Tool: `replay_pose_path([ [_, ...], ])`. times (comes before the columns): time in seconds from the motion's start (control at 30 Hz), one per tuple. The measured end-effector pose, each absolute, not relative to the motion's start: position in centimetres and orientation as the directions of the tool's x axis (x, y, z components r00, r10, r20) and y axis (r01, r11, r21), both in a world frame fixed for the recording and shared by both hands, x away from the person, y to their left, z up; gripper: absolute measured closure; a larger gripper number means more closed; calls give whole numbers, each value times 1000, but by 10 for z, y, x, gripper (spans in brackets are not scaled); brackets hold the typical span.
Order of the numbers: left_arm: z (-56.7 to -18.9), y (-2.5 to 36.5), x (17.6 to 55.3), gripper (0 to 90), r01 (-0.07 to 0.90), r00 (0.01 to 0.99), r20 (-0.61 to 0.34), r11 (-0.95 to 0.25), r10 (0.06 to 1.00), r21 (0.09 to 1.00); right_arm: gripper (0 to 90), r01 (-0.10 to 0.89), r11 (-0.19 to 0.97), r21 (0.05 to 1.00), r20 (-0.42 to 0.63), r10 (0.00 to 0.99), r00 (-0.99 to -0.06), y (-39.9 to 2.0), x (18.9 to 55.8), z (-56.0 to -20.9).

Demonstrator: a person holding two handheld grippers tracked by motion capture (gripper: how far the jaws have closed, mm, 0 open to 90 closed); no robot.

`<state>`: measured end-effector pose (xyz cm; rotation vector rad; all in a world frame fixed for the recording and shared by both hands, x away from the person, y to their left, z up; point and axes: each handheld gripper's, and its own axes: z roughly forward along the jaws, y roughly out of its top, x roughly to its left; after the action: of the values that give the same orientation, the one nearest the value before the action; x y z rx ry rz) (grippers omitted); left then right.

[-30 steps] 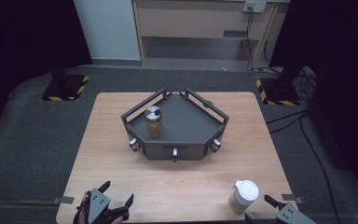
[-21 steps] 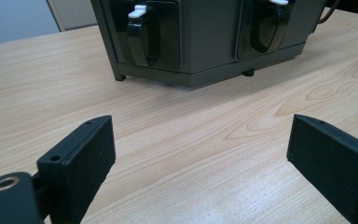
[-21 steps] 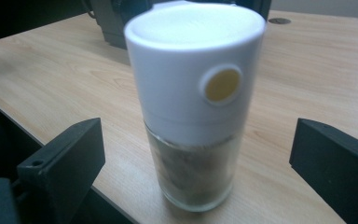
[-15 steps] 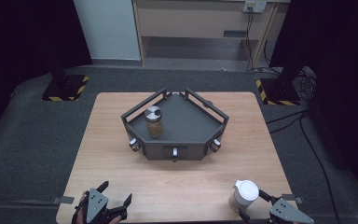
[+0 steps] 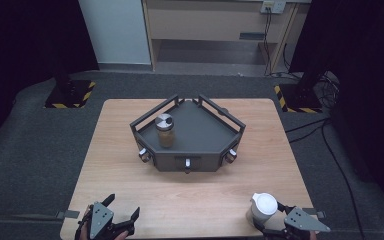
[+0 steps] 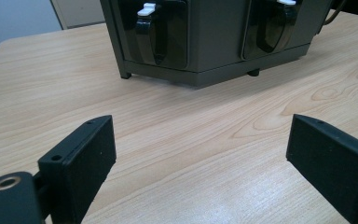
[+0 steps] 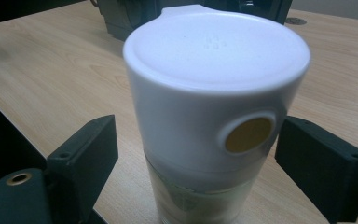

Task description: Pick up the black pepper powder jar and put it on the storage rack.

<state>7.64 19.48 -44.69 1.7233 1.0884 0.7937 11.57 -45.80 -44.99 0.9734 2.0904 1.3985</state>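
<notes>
The see-through jar with a tall white plastic lid stands upright on the pale wooden surface, at the near right, well apart from the dark grey tray rack with rails in the middle. Its long axis runs straight up and down, lid on top. A small round tan spot on the lid's side faces the right gripper.

The right gripper has the jar between its black fingers, and they have just been closing. The right finger looks close to the lid or just touching it. The left finger stands apart from it with a clear gap, so the jar is not squeezed yet.

The jar looks hard and smooth, so it may slip. It seems light enough to lift with one gripper. The lid is wider than the glass below, so I would grab the lid's straight sides or just under it.

The left gripper waits at the near left with its fingers wide and nothing between them.

A second jar with a silver lid stands on the rack.
</notes>
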Motion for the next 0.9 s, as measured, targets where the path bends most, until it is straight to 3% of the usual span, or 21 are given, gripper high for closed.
replay_pose_path([
  [0.17,-447,195,76,69,323,401,46,-188,915,927,202,306,236,922,25,755,-656,-459,119,-452],
  [0.3,-447,194,76,70,324,402,49,-192,914,926,302,299,240,924,18,751,-660,-459,121,-454],
  [0.9,-447,192,77,70,333,398,53,-198,916,922,305,293,210,933,26,772,-635,-455,115,-460],
])
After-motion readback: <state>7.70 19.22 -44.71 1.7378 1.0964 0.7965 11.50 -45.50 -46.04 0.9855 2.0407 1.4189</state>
